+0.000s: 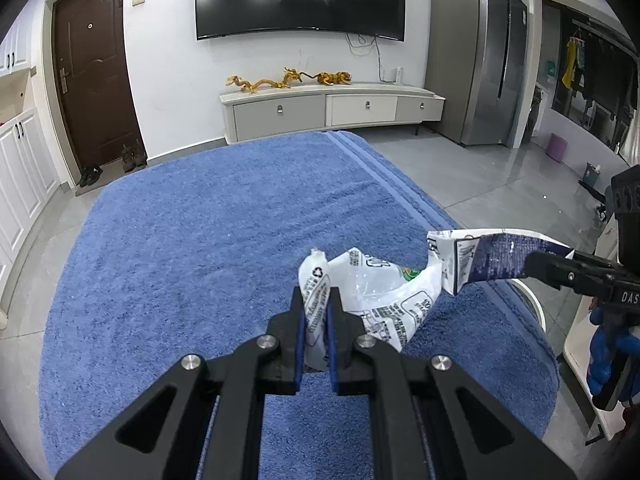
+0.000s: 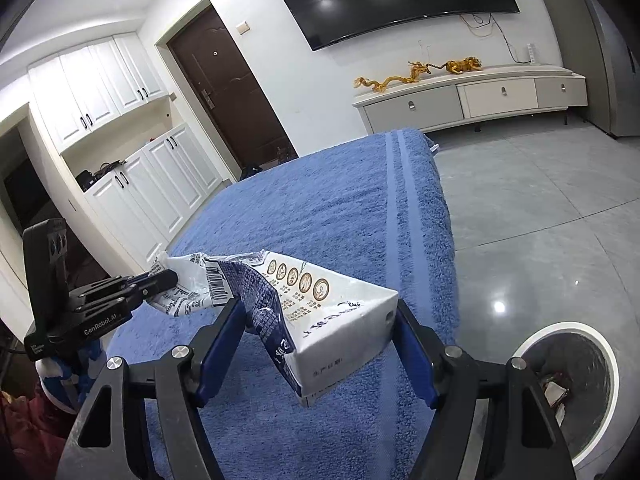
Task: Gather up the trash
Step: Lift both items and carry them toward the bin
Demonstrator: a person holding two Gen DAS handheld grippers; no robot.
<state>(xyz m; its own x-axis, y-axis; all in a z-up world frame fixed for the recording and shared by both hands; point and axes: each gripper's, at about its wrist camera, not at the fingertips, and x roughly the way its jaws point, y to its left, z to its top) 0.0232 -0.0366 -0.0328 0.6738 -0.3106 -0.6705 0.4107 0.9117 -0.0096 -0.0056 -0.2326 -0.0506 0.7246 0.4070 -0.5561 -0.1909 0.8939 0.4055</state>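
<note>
Two pieces of trash are in our hold above the blue towel-covered desk; the crumpled plastic bag is thin, limp and slick, and we judge it to weigh almost nothing, so a pinch on a bunched fold is the sure place to take it; the flattened carton is light too, stiffer along its folded edges yet soft and dented across its faces, and we judge it best taken across its width near the squarer end, where the board resists crushing; in the left wrist view the carton's torn end overlaps the bag's edge, though we cannot tell whether the two actually touch.

Our left hand-held gripper is all but closed, its blue pads nipping a twisted neck of the bag; our right hand-held gripper stands wide, its pads bearing on the carton's two sides, so the width is the carton's own; the grip looks firm, though a harder squeeze would likely buckle it.

Beyond the desk's right edge, on the grey floor, the white-rimmed bin sits open with some scraps inside.
</note>
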